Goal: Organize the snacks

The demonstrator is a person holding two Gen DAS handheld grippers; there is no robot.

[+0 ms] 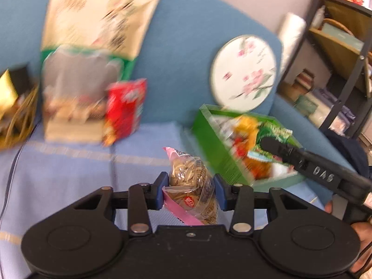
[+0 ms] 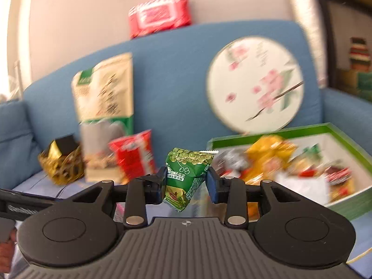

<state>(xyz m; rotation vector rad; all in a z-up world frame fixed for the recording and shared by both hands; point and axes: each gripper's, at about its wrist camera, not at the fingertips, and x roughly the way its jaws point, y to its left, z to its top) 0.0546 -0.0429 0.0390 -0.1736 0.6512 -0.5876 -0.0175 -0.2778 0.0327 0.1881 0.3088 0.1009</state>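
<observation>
While both views blur, we see our left gripper [image 1: 190, 191] clamped on a pink seed packet [image 1: 194, 193] at lower centre, and our right gripper [image 2: 186, 182] pinching a green pea packet [image 2: 186, 176]. To the right, a green box [image 2: 348, 137] of snacks lies open. At left stand a tall pouch [image 2: 104, 88], a red bag [image 2: 134, 155] and a gold basket [image 2: 62, 165], all on the blue sofa [image 2: 174, 69]. A floral disc [image 2: 253, 83] leans against the backrest; shelves [image 1: 337, 58] fill the upper right.
</observation>
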